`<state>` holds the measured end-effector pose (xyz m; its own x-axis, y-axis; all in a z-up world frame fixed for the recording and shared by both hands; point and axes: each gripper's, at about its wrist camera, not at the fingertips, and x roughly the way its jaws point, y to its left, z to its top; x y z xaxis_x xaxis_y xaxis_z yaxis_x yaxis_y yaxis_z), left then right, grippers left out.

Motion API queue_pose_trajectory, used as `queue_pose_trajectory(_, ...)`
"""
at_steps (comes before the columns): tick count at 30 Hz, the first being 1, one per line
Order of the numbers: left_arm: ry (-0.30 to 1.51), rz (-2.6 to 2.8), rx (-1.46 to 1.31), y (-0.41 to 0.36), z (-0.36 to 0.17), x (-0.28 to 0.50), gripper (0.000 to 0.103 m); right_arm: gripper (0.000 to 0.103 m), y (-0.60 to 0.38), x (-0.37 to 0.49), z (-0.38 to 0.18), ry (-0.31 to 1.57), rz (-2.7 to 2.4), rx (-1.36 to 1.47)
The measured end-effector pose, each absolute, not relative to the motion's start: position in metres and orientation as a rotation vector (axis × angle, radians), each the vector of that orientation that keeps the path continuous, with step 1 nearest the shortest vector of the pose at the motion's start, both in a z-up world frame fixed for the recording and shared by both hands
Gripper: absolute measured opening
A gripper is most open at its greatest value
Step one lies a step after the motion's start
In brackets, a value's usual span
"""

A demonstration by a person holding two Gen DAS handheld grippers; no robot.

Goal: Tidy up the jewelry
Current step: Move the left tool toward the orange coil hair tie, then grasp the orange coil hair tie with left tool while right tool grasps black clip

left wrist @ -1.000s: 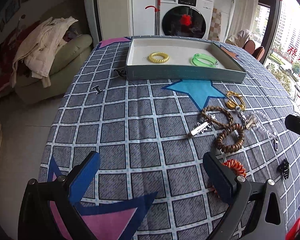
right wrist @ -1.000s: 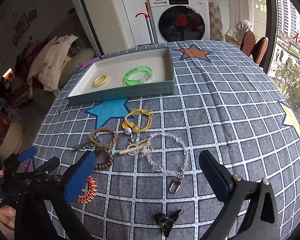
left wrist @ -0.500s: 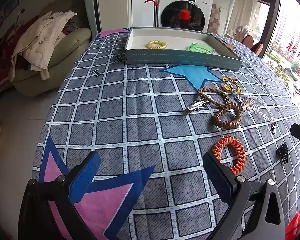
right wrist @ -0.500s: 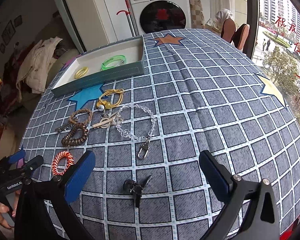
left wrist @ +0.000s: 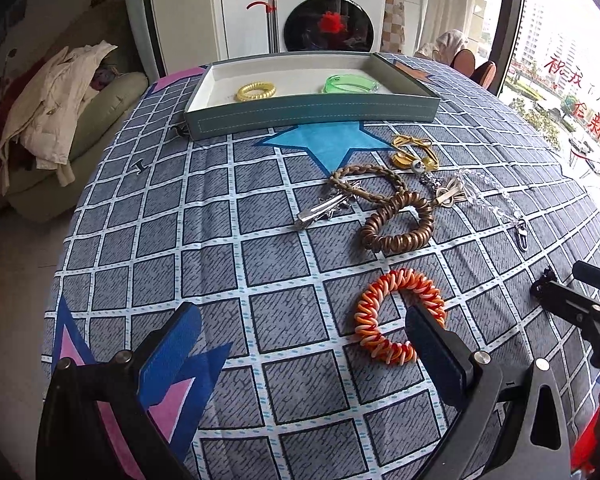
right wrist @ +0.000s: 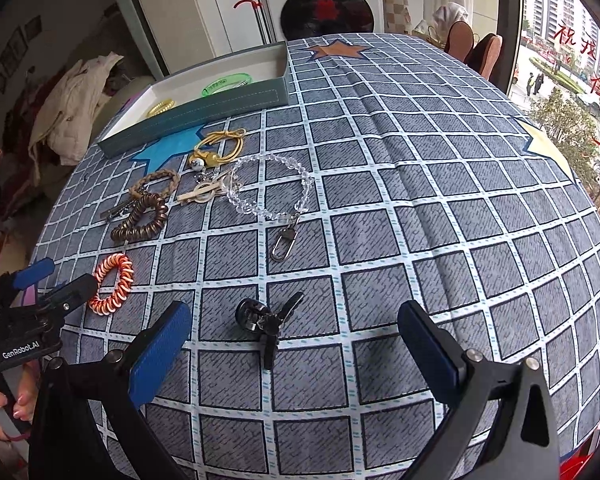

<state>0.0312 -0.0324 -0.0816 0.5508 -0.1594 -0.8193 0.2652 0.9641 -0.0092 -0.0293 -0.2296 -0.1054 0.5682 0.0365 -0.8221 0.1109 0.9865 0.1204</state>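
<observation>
A teal tray (left wrist: 312, 114) at the table's far side holds a yellow coil tie (left wrist: 255, 91) and a green bracelet (left wrist: 350, 83). Loose on the cloth lie an orange coil tie (left wrist: 398, 316), a brown coil tie (left wrist: 398, 224), a braided bracelet (left wrist: 366, 182), a silver clip (left wrist: 324, 210), a yellow cord tie (left wrist: 414, 152) and a clear bead chain (right wrist: 270, 190). My left gripper (left wrist: 300, 352) is open, its right finger beside the orange tie. My right gripper (right wrist: 294, 350) is open just behind a black claw clip (right wrist: 268, 322).
The round table (right wrist: 440, 220) has a grey checked cloth with stars. A sofa with clothes (left wrist: 60, 120) stands at the left, a washing machine (left wrist: 328, 16) behind the tray. The right gripper's tips (left wrist: 572, 300) show at the left wrist view's right edge.
Both grippers have pulled back toward the table's near edge and lowered. The orange tie now lies by my left gripper's right finger and the black clip between my right fingers. Both stay open.
</observation>
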Motion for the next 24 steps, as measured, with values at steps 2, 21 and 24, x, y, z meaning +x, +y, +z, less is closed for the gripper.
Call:
queue_pose_trajectory(2,0.953,-0.257,0.128,-0.035,-0.082,0.033,0.103,0.103,-0.225,-0.029,-0.106,0.968,-0.043,0.140)
queue_pose_trajectory(21,0.936,-0.335,0.172,-0.056,-0.089,0.029,0.078,0.074,-0.199,-0.028,-0.112,0.977,-0.049,-0.005)
queue_pose_trajectory(24,0.933,-0.372,0.175,-0.060,-0.087,0.026,0.049,0.068,-0.199,-0.029,-0.111,0.977,-0.048,-0.009)
